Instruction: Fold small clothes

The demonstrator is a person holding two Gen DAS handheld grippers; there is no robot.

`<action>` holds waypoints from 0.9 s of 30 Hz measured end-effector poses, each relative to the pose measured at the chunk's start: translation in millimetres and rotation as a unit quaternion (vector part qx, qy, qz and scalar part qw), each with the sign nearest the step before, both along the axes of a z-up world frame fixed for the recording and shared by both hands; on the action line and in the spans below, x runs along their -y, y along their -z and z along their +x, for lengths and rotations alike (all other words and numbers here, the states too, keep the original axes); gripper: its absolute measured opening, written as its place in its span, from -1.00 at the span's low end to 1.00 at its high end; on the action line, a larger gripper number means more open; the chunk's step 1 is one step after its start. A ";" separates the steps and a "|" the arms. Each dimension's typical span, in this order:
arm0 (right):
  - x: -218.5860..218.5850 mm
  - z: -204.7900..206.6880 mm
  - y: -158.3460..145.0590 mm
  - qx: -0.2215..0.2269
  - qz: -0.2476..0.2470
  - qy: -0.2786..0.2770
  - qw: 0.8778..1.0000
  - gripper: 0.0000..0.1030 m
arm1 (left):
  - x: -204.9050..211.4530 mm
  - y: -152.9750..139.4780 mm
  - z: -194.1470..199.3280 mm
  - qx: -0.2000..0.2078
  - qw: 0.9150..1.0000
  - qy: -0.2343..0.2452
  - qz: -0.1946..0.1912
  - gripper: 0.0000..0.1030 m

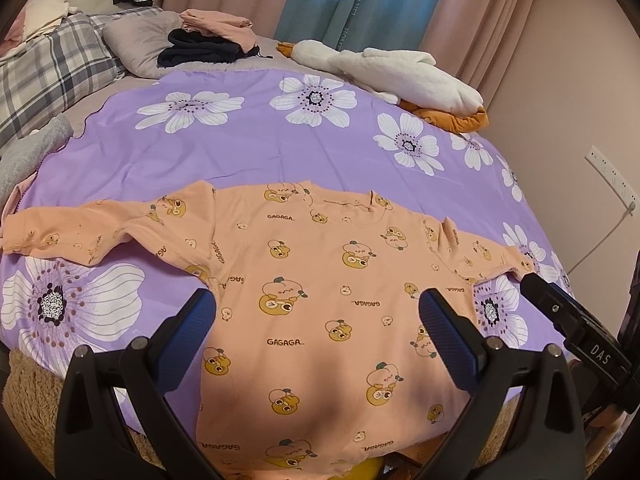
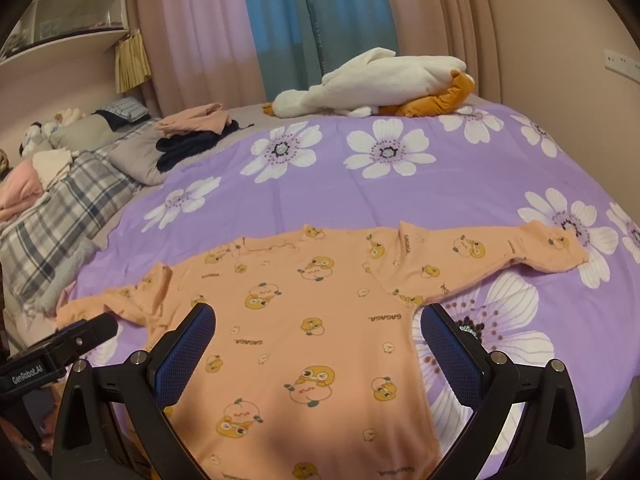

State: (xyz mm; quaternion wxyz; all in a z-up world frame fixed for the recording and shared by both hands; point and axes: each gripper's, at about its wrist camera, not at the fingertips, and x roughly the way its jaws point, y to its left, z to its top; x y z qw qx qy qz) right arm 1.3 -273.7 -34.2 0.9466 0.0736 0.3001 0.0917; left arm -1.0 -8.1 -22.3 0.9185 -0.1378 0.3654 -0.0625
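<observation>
A small peach long-sleeved top (image 1: 304,280) with cartoon duck prints lies flat and spread out on a purple flowered sheet (image 1: 248,148), both sleeves stretched sideways. It also shows in the right wrist view (image 2: 304,320). My left gripper (image 1: 318,312) is open and empty, hovering above the top's body near the hem. My right gripper (image 2: 318,328) is open and empty, above the top's right half. The right gripper's body shows at the right edge of the left wrist view (image 1: 576,320); the left one shows at the left of the right wrist view (image 2: 60,348).
A white plush goose (image 1: 384,68) lies at the far side of the bed. A folded pink and dark clothes pile (image 1: 212,36) sits on a grey pillow. A plaid blanket (image 1: 52,68) lies on the left. A wall socket (image 1: 612,176) is on the right.
</observation>
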 end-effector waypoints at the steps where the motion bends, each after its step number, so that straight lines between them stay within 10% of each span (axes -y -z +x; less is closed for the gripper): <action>1: 0.8 0.4 0.2 -0.001 0.002 0.001 1.000 0.99 | 0.1 0.5 0.7 -0.001 1.000 0.000 0.000 0.96; 15: 48.3 4.6 1.6 0.001 0.043 0.042 0.998 0.99 | 10.8 18.3 18.5 -0.030 0.999 0.010 0.013 0.96; 27: 186.9 29.6 20.8 -0.033 0.125 0.191 0.973 0.79 | 24.4 53.3 45.2 -0.078 0.997 0.023 0.009 0.75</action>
